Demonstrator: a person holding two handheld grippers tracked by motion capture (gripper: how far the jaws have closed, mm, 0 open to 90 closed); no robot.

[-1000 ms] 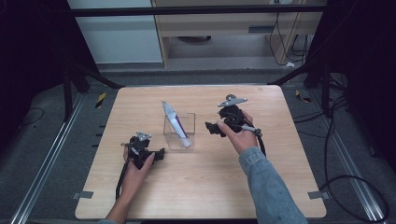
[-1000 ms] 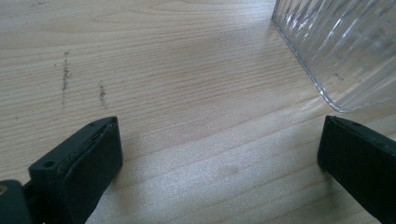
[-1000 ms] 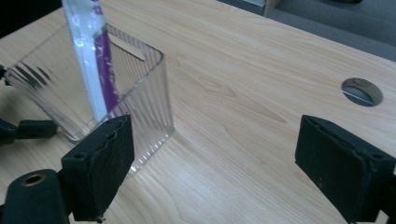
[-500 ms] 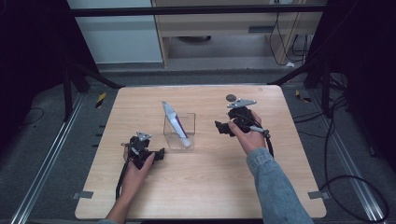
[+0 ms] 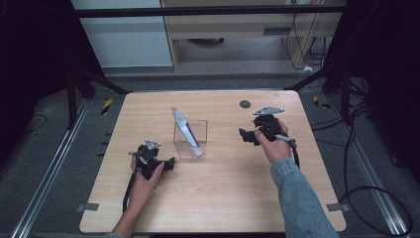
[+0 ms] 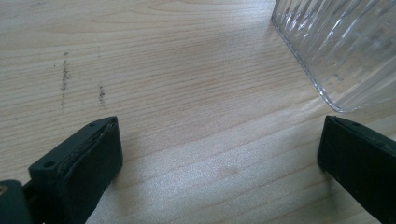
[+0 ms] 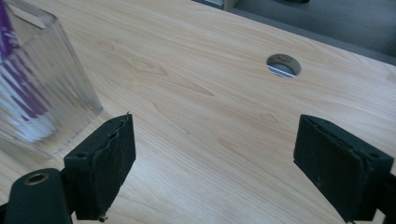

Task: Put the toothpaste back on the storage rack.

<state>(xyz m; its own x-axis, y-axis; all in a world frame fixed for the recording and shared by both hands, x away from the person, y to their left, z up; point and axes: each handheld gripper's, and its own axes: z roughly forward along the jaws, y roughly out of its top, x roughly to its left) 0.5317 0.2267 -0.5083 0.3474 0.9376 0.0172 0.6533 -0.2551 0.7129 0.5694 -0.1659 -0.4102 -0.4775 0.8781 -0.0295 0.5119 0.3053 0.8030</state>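
In the high view, the clear ribbed container [image 5: 190, 140] stands upright near the middle of the frame, on the table [image 5: 223, 198], and the purple-and-white tube [image 5: 185, 131] leans inside it, its upper end poking out toward the upper left and its lower end down by the container's lower right corner. From how things lie, the placing looks done: the tube is in, and nothing else loose sits on the wood apart from the round cable hole [image 5: 245, 104] up toward the right.

Your left claw [image 5: 168, 162] rests at the lower left of the container, near it but not touching. In the left gripper view its jaws stand wide with bare wood between them, and the container [image 6: 341, 46] fills the upper right corner of that frame, just beyond the right jaw.

Your right claw [image 5: 246, 136] sits to the right of the container, well apart from it. In the right gripper view its jaws are also spread wide and empty; the container [image 7: 42, 88], with the tube [image 7: 14, 79] showing purple through the ribbed wall, is at the left edge, and the hole [image 7: 283, 65] is at the upper right.

Both claws hold nothing, so what is left appears to be little: at most drawing your hands back.
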